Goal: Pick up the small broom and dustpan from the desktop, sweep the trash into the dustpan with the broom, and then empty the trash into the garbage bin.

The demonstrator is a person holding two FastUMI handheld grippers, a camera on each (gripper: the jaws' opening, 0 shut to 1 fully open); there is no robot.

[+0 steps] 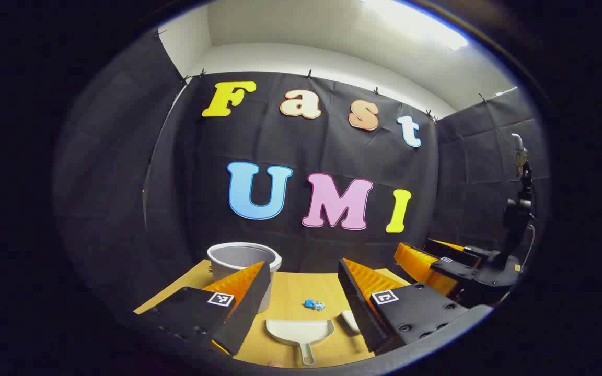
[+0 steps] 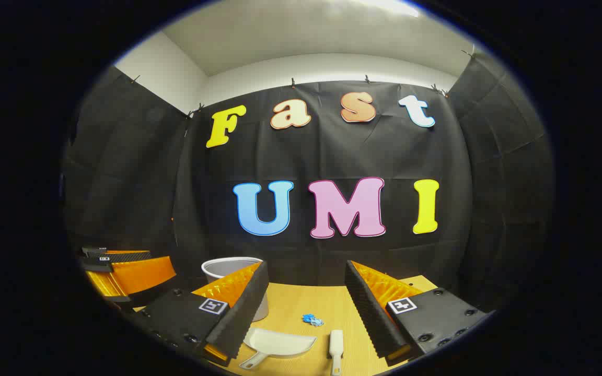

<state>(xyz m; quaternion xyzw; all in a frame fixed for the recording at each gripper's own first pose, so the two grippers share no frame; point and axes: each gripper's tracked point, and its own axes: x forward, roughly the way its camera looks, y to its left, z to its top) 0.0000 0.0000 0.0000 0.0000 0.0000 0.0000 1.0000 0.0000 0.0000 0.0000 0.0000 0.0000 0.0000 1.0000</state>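
Lying flat on the desk (image 2: pixel 301 300), the dustpan (image 1: pixel 299 332) and broom (image 2: pixel 336 344) look light, stiff plastic; take each by its handle, at 6 o'clock. Both grippers' fingers stand apart, empty.

Black cloth (image 2: pixel 332 156) hangs as the booth's back and side walls, clipped along its top edge. Above it runs a white wall (image 2: pixel 327 68) and a pale ceiling with a bright light (image 1: pixel 416 23) (glaring). Below stands a light wooden tabletop (image 2: pixel 290 305).
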